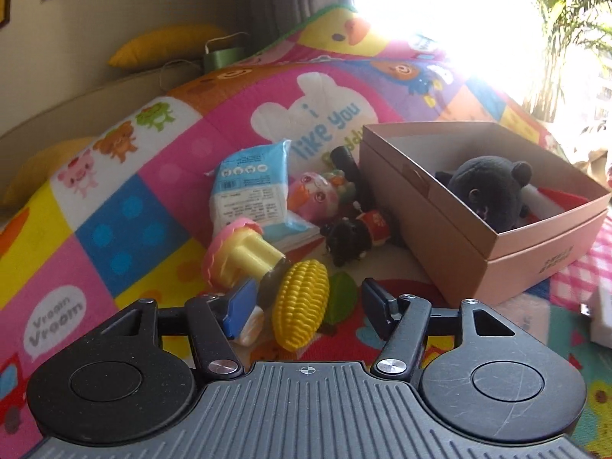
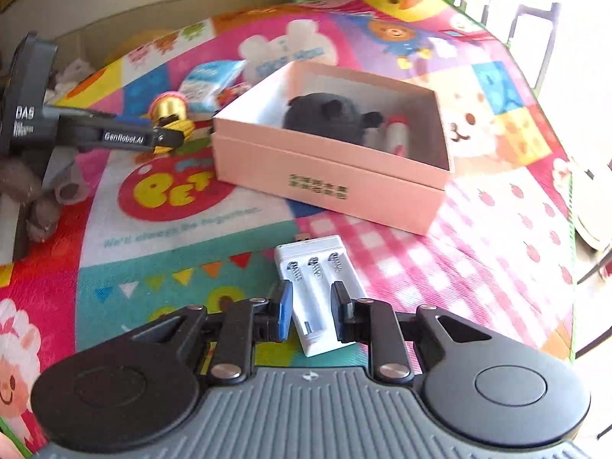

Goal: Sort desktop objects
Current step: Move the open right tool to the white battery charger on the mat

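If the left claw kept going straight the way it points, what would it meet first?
Most likely the yellow toy corn, which lies between the open fingers of the left claw; depth is hard to judge.

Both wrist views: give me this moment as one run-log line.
left gripper: open, straddling toy corn | right gripper: open around battery charger | pink box: holds black plush
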